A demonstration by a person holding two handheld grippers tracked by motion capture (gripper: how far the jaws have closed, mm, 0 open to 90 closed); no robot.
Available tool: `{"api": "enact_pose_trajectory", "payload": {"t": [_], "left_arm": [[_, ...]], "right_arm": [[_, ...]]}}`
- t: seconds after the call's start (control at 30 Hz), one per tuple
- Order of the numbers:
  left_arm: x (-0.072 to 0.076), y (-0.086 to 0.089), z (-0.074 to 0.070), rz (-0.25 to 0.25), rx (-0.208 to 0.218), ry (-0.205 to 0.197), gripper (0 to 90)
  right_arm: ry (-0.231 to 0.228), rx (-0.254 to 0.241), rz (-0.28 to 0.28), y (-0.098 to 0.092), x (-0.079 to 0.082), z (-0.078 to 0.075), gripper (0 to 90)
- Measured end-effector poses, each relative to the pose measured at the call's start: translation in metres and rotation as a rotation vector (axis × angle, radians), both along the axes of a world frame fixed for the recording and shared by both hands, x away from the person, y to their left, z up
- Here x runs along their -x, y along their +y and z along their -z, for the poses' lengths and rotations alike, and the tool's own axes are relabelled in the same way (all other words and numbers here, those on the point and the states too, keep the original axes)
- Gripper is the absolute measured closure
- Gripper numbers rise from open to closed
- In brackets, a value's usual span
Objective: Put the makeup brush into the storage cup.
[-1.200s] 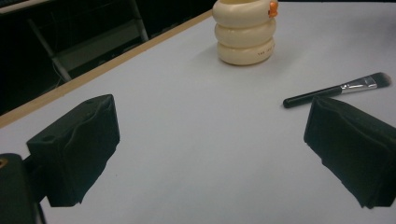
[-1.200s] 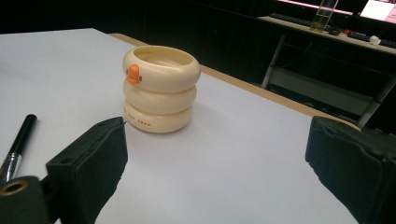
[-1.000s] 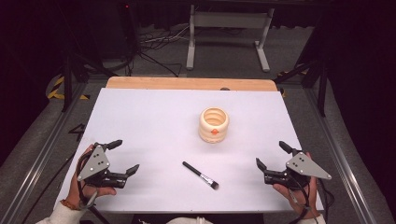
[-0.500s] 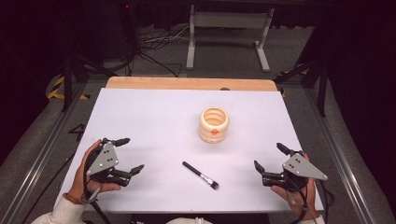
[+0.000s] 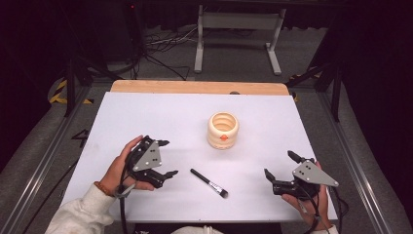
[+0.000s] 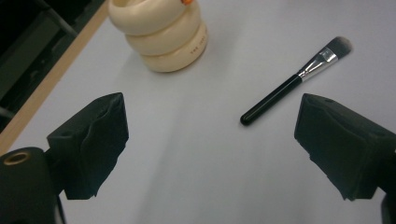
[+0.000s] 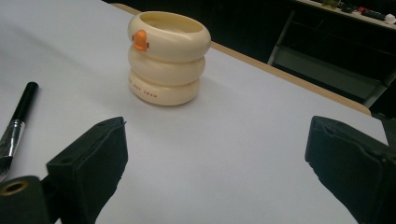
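The makeup brush (image 5: pixel 209 183) lay flat near the table's (image 5: pixel 146 112) front, between both grippers, before the cream ringed cup (image 5: pixel 223 129). The left gripper (image 5: pixel 165 158) and right gripper (image 5: pixel 278 164) both hovered with jaws apart, holding nothing. A sound pickup would probably straddle the black handle crosswise, low to the surface.

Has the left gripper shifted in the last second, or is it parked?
Yes. The left gripper has moved right across the table, toward the makeup brush, which has stayed put.

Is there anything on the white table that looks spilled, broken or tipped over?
Nothing stands out. The cream ringed cup with an orange beak stands upright, and the black-handled makeup brush lies flat on the white table, apart from the cup. Both grippers are open and hold nothing.
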State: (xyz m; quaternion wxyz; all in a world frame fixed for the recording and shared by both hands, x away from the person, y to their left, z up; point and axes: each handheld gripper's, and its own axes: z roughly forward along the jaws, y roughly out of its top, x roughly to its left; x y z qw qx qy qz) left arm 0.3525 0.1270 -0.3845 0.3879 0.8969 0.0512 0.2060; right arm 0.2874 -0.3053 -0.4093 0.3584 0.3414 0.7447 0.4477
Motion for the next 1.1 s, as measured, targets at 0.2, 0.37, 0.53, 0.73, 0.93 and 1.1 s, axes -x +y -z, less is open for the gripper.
{"api": "enact_pose_trajectory", "payload": {"t": [0.2,0.37,0.53,0.73,0.93,1.1], "left_arm": [[-0.008,-0.036,0.006,0.088,-0.117,0.037,11.8],[-0.014,-0.059,0.011,0.156,-0.212,0.064,15.0],[-0.019,-0.089,0.014,0.235,-0.350,0.072,19.3],[-0.021,-0.118,0.016,0.299,-0.422,0.107,22.5],[-0.025,-0.136,0.024,0.333,-0.536,0.101,29.6],[-0.025,-0.144,0.031,0.371,-0.607,0.150,35.5]], "right_arm": [[0.002,-0.001,0.004,-0.001,0.000,0.001,6.6],[0.010,0.008,-0.001,0.001,0.000,0.003,6.6],[0.019,0.013,-0.002,0.002,-0.001,0.005,6.6],[0.025,0.021,-0.006,0.002,-0.001,0.007,6.6],[0.031,0.025,-0.012,0.003,0.000,0.008,6.7],[0.038,0.035,-0.017,0.004,-0.001,0.009,6.7]]}}
